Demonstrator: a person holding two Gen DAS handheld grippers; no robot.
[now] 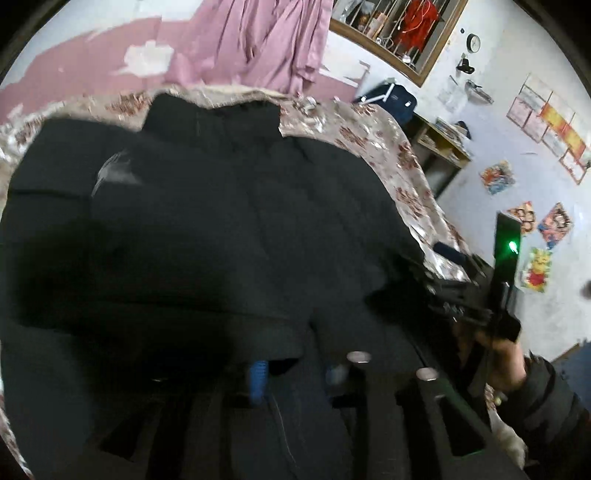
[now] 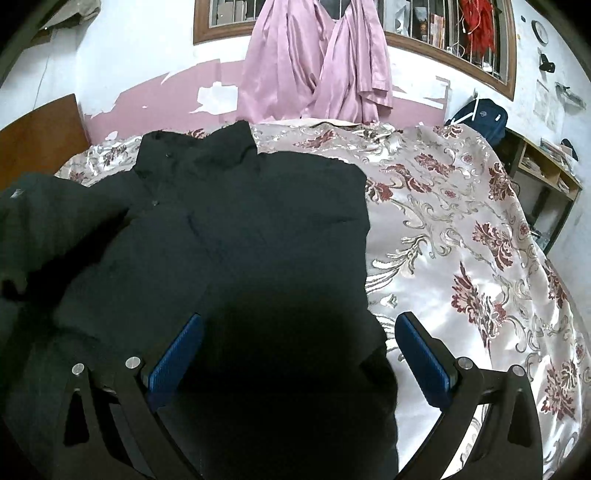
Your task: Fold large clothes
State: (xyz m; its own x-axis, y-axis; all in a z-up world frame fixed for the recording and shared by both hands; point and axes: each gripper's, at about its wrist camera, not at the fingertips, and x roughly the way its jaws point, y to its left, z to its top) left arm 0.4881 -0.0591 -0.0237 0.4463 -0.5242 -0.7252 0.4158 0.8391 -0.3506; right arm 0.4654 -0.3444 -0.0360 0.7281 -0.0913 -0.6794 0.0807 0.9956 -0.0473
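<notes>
Right wrist: right gripper (image 2: pixel 299 354) wide over black jacket (image 2: pixel 240 221), left wrist: left gripper (image 1: pixel 299 373) narrowly parted

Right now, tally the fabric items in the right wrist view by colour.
Black: 1, the black padded jacket
Pink: 1, the pink satin curtain
Cream with red flowers: 1, the floral satin bedspread
Red: 1, the red cloth behind the window bars
Total: 4

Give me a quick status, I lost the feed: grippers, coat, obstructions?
Right gripper open, over the black coat. Left gripper part open, nothing clearly gripped. Coat lies on the floral bedspread, partly folded. Nothing in the way.
</notes>
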